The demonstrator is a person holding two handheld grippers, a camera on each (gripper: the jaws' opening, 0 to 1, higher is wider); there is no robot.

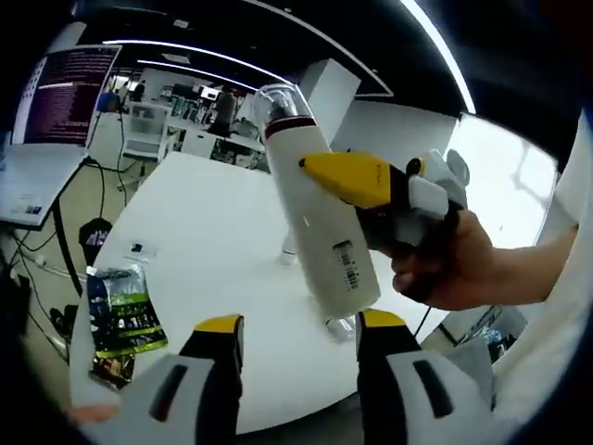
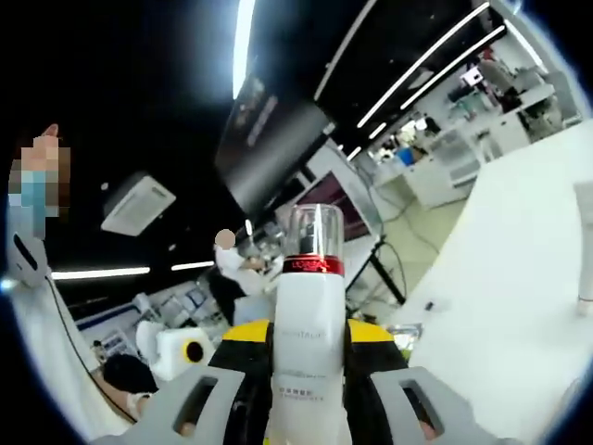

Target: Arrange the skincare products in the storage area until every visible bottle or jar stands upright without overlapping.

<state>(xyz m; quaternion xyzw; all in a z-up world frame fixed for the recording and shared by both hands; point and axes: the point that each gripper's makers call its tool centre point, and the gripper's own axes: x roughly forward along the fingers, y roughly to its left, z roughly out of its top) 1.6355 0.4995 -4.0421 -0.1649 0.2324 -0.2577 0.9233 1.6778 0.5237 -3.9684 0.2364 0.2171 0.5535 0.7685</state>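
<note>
Now, in the left gripper view, your left gripper (image 1: pixel 289 338) hangs with fingers apart over the white counter (image 1: pixel 213 232), while your right gripper (image 1: pixel 371 181) clamps the bottle (image 1: pixel 320 222) tilted above it. In the right gripper view, your fingers (image 2: pixel 243 348) squeeze that bottle (image 2: pixel 309 343), cap up.

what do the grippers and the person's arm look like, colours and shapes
The left gripper has two blocky grey jaws with dark slots and yellow tips. The right gripper has a yellow jaw on a black body with white parts behind it; in the right gripper view its grey slotted jaws back onto yellow and black. A white sleeve covers the arm.
</note>
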